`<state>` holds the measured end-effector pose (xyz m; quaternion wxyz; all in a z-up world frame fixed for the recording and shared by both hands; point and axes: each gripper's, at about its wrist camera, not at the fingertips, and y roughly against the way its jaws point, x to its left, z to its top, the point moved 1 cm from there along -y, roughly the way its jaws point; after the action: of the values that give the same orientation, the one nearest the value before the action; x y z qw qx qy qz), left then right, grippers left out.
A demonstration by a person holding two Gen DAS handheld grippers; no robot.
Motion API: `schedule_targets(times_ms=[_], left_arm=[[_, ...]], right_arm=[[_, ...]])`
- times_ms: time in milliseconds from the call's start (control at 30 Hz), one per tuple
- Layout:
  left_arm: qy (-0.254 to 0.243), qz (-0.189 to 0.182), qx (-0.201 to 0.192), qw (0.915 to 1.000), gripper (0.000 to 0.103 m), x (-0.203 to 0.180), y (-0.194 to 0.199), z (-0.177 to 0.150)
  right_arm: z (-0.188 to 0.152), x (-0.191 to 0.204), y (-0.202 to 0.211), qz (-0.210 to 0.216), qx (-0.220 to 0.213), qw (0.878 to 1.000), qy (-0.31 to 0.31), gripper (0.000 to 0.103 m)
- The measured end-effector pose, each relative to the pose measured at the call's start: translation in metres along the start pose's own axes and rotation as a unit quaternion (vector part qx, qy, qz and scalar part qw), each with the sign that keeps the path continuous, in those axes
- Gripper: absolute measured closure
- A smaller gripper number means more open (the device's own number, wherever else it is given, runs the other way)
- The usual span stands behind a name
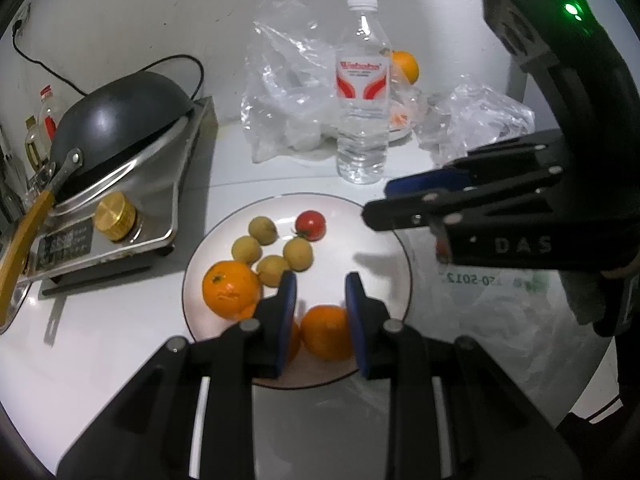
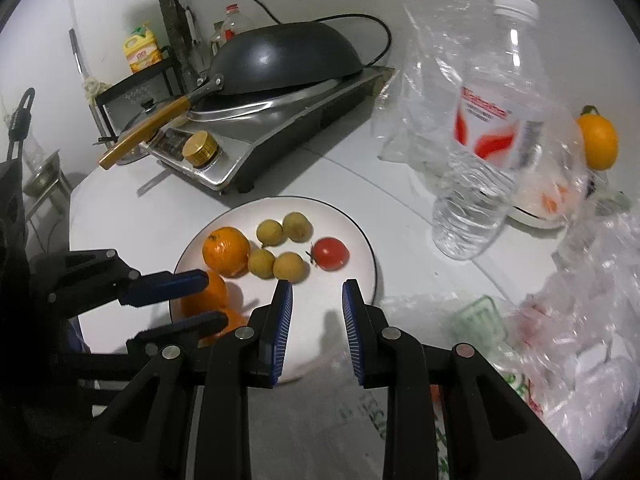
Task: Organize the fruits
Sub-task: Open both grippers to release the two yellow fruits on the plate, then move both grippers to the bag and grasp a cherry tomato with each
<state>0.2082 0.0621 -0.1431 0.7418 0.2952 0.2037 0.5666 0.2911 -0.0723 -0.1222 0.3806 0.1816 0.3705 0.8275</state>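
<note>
A white plate point(image 1: 384, 224) point(image 2: 360, 240) holds three oranges, several small yellow-green fruits point(image 1: 262, 230) point(image 2: 270, 233) and a red tomato point(image 1: 311, 225) point(image 2: 330, 253). My left gripper point(image 1: 321, 292) point(image 2: 200, 300) is open, just above the plate, with an orange point(image 1: 326, 332) point(image 2: 208, 294) lying between its jaws. Another orange point(image 1: 230, 289) point(image 2: 226, 249) sits to its left. My right gripper point(image 2: 317, 294) point(image 1: 376, 202) is open and empty over the plate's near-right rim. One more orange point(image 1: 406, 66) point(image 2: 598, 140) sits behind the bottle.
A clear water bottle point(image 1: 362, 92) point(image 2: 486, 140) stands behind the plate amid crumpled plastic bags point(image 1: 288, 88) point(image 2: 592, 320). A stove with an upturned black wok point(image 1: 120, 116) point(image 2: 280, 60) is at the left. A printed bag point(image 1: 500, 292) lies right of the plate.
</note>
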Motion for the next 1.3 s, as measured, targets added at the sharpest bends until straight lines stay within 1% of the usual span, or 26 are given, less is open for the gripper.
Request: schedule_targets(times_ms=[533, 600, 667, 733, 1133, 1233, 1300], left_arm=[[-0.002, 0.000, 0.001, 1.0000, 0.076, -0.028, 0.001, 0.008], [0.000, -0.002, 0.001, 1.0000, 0.072, -0.032, 0.001, 0.010], [0.002, -0.005, 0.000, 1.0000, 0.057, -0.036, 0.001, 0.012], [0.001, -0.009, 0.000, 1.0000, 0.054, -0.040, 0.001, 0.014], [-0.034, -0.018, 0.010, 0.9992, 0.054, -0.080, -0.009, 0.021], [-0.044, -0.021, -0.004, 0.9988, 0.054, -0.089, -0.008, 0.024], [-0.048, -0.021, -0.004, 0.9986, 0.054, -0.092, -0.011, 0.026]], right_arm=[[-0.031, -0.026, 0.033, -0.021, -0.014, 1.000, -0.017, 0.075], [-0.035, -0.032, 0.037, -0.023, -0.016, 0.999, -0.022, 0.075], [-0.040, -0.039, 0.040, -0.024, -0.017, 0.999, -0.028, 0.075], [-0.045, -0.046, 0.043, -0.025, -0.018, 0.999, -0.035, 0.075], [-0.073, -0.085, 0.047, -0.035, -0.009, 0.997, -0.066, 0.075], [-0.077, -0.093, 0.047, -0.032, -0.009, 0.997, -0.073, 0.075], [-0.079, -0.098, 0.045, -0.029, -0.008, 0.996, -0.078, 0.075]])
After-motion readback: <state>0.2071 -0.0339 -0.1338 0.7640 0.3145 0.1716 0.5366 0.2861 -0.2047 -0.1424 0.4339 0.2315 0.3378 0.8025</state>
